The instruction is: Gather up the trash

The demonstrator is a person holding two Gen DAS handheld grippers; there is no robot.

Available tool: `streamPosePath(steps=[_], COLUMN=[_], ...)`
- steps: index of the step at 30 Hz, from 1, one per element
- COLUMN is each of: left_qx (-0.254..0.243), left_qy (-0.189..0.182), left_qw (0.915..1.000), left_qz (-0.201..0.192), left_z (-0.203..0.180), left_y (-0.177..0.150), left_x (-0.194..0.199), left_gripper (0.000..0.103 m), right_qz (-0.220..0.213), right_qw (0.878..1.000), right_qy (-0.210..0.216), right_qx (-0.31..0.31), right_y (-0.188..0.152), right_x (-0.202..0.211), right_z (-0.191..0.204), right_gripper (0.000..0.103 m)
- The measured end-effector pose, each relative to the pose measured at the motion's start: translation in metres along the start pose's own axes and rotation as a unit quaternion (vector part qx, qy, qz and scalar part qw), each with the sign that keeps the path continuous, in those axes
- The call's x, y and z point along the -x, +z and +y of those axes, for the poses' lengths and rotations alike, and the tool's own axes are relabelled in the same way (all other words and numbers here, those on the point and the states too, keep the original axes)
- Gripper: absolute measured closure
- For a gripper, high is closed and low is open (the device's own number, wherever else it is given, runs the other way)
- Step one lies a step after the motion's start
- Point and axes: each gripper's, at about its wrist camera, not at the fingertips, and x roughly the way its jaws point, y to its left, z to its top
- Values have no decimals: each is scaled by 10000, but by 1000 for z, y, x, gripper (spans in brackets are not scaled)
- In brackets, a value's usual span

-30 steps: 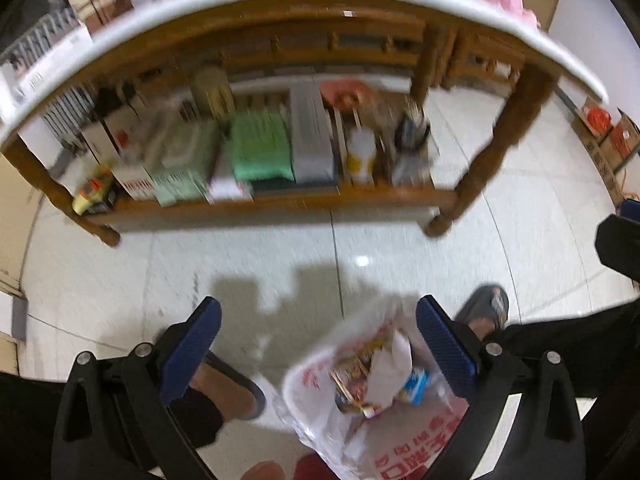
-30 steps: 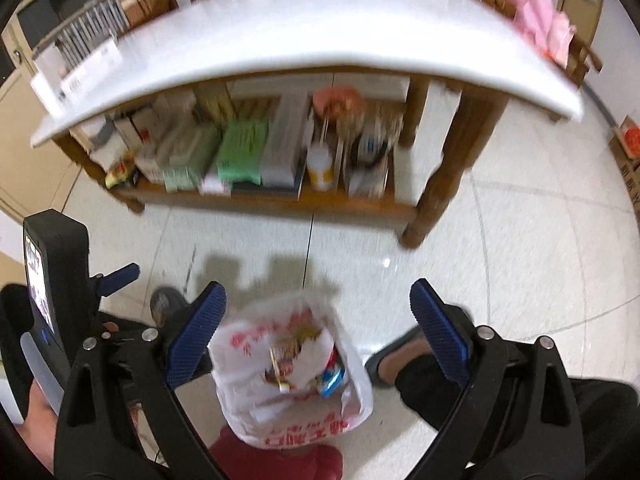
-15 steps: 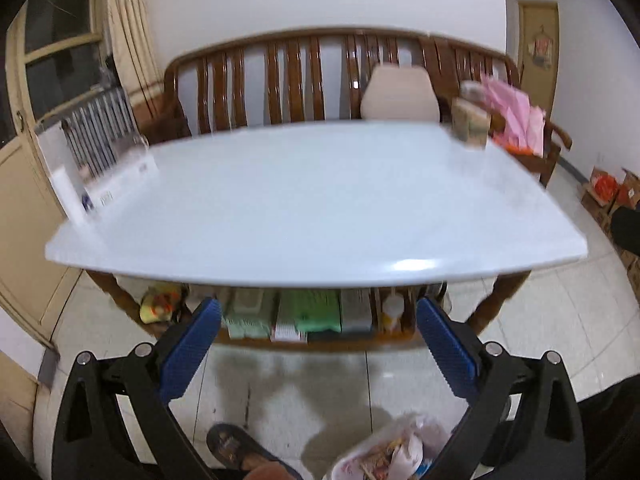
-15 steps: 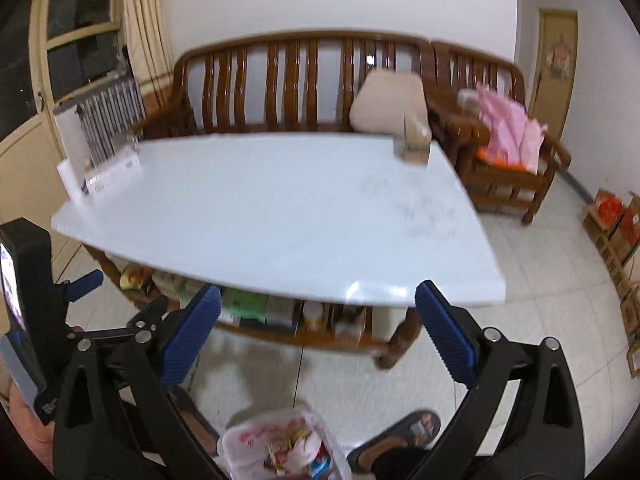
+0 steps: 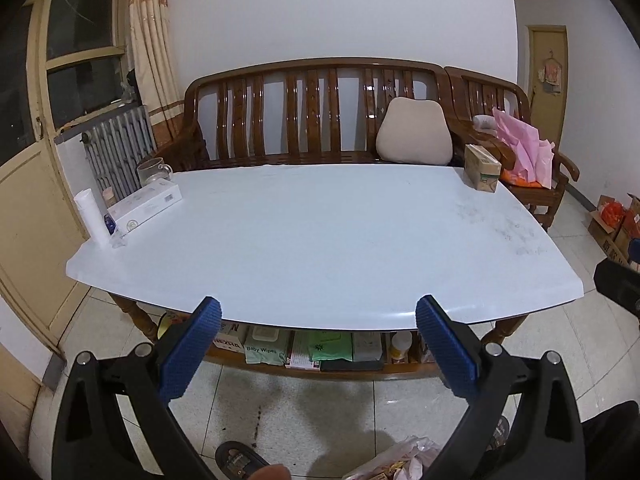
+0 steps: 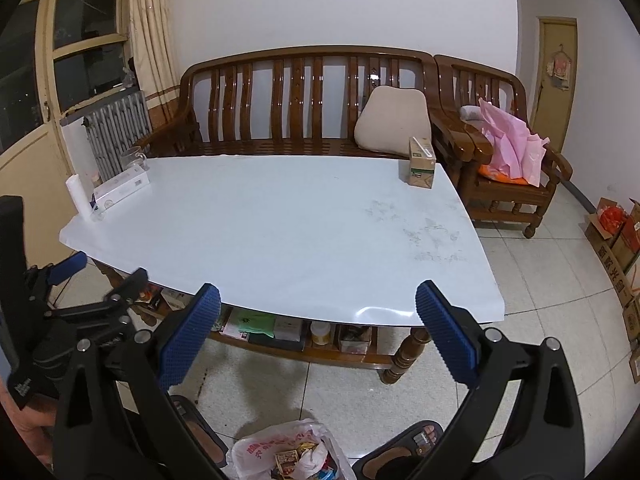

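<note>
Beyond both empty, wide-apart grippers (image 5: 318,346) (image 6: 318,334), table (image 6: 280,232) bears carton (image 6: 422,162); trash bag (image 6: 288,456) below.

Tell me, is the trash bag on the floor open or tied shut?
Open. The white bag gapes at the top, and wrappers and a small box show inside its mouth. Neither claw touches it.

Both views swung up from the floor and lower shelf (image 5: 320,354) to the white tabletop (image 5: 320,240) and wooden bench (image 5: 312,112). The trash bag (image 6: 288,456), once centred between the spread blue pads (image 6: 188,336), dropped to the bottom edge of both views.
</note>
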Motion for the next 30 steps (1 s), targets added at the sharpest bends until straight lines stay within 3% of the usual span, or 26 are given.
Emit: streamPosePath(steps=[10,30], left_qx=[328,294], left_qy=[-93,-119], left_qw=[9994,9995], left_qz=[-7,-1], left_z=[15,17], left_y=[5,7], left_x=[8,11], left_gripper=[8,8], right_qz=[50,87], right_qw=[9999,9999], right_qy=[-120,-98], right_qx=[-86,-74], right_y=[-4,-6], right_x=[0,-1], right_z=[-4,-1], right_gripper=[7,7])
